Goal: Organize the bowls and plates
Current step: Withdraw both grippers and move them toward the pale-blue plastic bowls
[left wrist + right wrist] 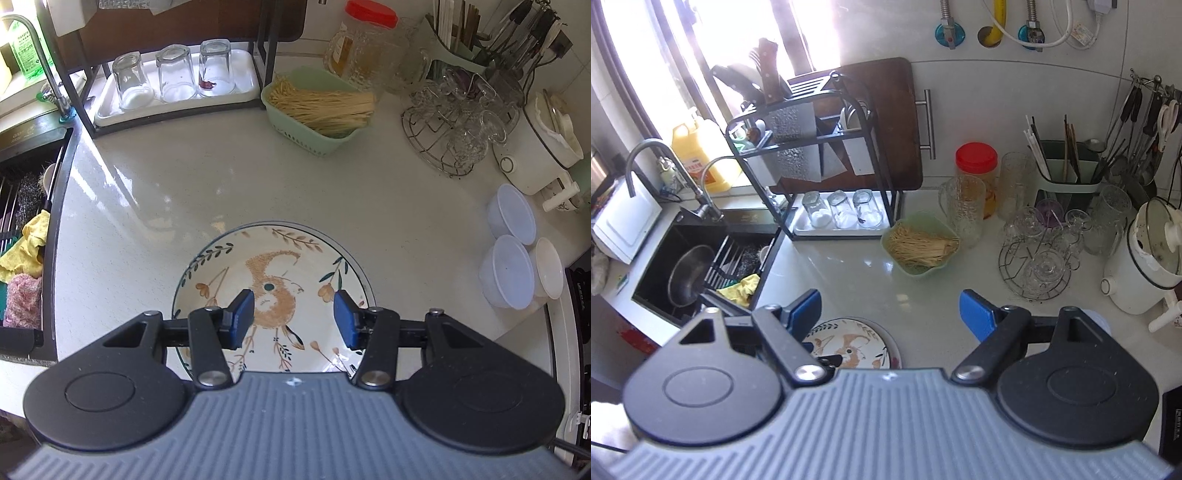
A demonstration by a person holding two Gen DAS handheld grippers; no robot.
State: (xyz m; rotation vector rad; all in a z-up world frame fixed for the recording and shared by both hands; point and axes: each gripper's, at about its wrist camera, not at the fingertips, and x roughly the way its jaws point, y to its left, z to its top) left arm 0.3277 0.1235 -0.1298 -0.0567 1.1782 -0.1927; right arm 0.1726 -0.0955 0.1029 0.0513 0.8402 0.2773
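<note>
One painted plate (273, 291) lies flat on the counter (221, 192), under the left claw (293, 319), which is spread wide and holds nothing. Three white bowls (517, 251) at 3 o'clock show in the left view only. Right claw (890, 314), wide, holding nothing; its view alone shows the sink (683, 273) at 9 o'clock.

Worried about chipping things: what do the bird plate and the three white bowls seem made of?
The bird plate looks like glazed ceramic: glossy, with painted leaves and a window glare on its rim. The white bowls look like thin plastic, two of them bluish and slightly translucent with a matte sheen; the third is whiter and may be ceramic.
</note>
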